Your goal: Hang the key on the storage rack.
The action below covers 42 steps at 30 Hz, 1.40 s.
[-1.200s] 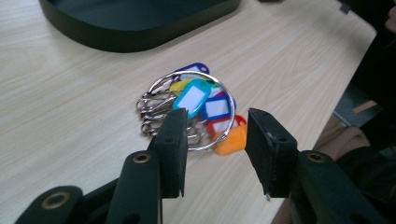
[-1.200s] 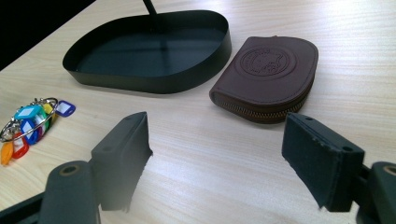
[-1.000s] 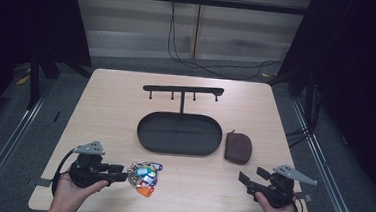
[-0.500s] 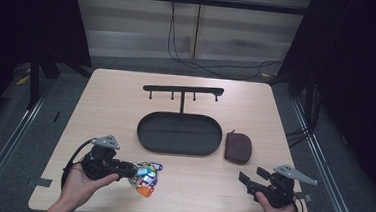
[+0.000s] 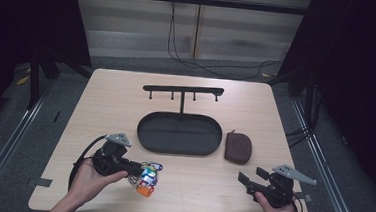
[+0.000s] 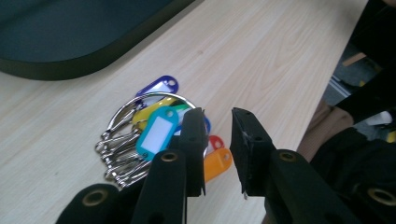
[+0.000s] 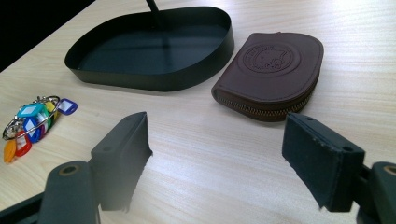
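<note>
Left gripper (image 5: 134, 170) low over the table (image 5: 101, 105), near its front edge, jaws pointing across toward the right gripper. Jaws have just been closing; in the left gripper view a narrow gap remains between them (image 6: 217, 149), and nothing is pinched there. Not clenched on anything, pads free.

Key ring (image 6: 154, 135) with coloured tags lies flat on the table right under and just beyond the left gripper's tip. One jaw overlaps the ring's edge in the left gripper view; cannot tell if it touches. Teal tag on top, purple tag on the far side, orange and red tags by the jaw tip. Metal clips bunched on the side away from the gap. In the high view the key ring (image 5: 147, 177) sits at the tip of the left gripper.

Right gripper (image 5: 247, 183) rests near the table's front right corner, jaws spread wide, released, nothing between them (image 7: 215, 158).

Ahead of the right gripper: brown zip pouch (image 7: 273, 74), closed, flat on the table. Beside it, further out, black oval tray (image 7: 154, 77), not touching the pouch. Behind the tray, black hook rack (image 5: 183, 90) on a post.
</note>
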{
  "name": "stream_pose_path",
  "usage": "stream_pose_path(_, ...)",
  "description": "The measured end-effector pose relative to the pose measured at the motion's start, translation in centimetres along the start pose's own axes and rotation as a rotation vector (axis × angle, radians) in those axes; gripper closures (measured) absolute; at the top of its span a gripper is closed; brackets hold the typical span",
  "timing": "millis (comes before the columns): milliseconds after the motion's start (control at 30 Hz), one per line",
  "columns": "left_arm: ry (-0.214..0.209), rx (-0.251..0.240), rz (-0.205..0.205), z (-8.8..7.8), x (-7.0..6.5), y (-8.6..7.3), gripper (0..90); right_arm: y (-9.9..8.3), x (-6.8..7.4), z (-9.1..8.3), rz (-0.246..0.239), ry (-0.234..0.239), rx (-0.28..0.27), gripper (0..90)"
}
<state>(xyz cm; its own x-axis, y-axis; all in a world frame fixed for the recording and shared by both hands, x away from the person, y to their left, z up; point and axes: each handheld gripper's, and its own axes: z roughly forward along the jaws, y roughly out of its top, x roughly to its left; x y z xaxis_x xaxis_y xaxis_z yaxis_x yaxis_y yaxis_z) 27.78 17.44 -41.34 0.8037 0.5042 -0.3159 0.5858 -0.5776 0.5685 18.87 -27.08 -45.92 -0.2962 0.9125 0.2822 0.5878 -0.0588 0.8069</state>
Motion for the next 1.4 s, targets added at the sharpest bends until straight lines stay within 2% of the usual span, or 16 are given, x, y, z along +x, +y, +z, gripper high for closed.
stream_pose_path(33,0.01,0.006,-0.003,0.2,-0.1,0.1,76.3,0.0,0.0,0.0,0.001,0.001,0.0,23.5)
stream_pose_path(100,0.004,0.036,0.001,0.8,-0.1,0.3,77.6,0.0,0.0,-0.1,0.001,0.001,-0.001,23.5)
stream_pose_path(133,0.004,0.036,0.001,0.8,-0.1,0.3,77.6,0.0,0.0,-0.1,0.001,0.001,-0.001,23.5)
stream_pose_path(167,0.007,0.082,0.017,1.4,-0.2,0.4,77.6,0.0,0.0,0.0,0.003,0.0,0.001,23.4)
stream_pose_path(200,0.007,0.082,0.017,1.4,-0.2,0.4,77.6,0.0,0.0,0.0,0.003,0.0,0.001,23.4)
stream_pose_path(267,0.0,0.128,0.039,2.1,-0.3,0.5,77.6,0.0,-0.1,0.0,0.002,-0.001,0.002,23.5)
stream_pose_path(333,0.004,0.154,0.038,2.7,-0.5,0.6,77.5,0.0,0.0,0.0,0.001,0.0,0.002,23.4)
stream_pose_path(800,0.027,0.266,0.046,5.4,-0.9,1.6,78.2,0.0,-0.1,0.1,-0.002,-0.001,0.008,23.5)
stream_pose_path(833,0.028,0.286,0.04,5.7,-0.8,1.6,78.5,0.0,-0.1,0.1,-0.002,-0.001,0.008,23.4)
stream_pose_path(1067,0.043,0.335,0.051,6.4,-0.8,1.8,83.3,0.0,-0.1,0.2,-0.003,0.0,0.012,23.4)
stream_pose_path(1100,0.036,0.358,0.055,6.7,-0.8,1.9,83.8,0.0,0.0,0.2,-0.004,0.0,0.015,23.4)
stream_pose_path(1167,0.045,0.361,0.055,6.8,-0.8,1.9,83.1,0.0,0.0,0.2,-0.007,0.0,0.016,23.2)
stream_pose_path(1400,0.057,0.444,0.071,8.2,-0.7,2.0,80.2,0.0,-0.1,0.3,-0.006,-0.001,0.013,22.8)
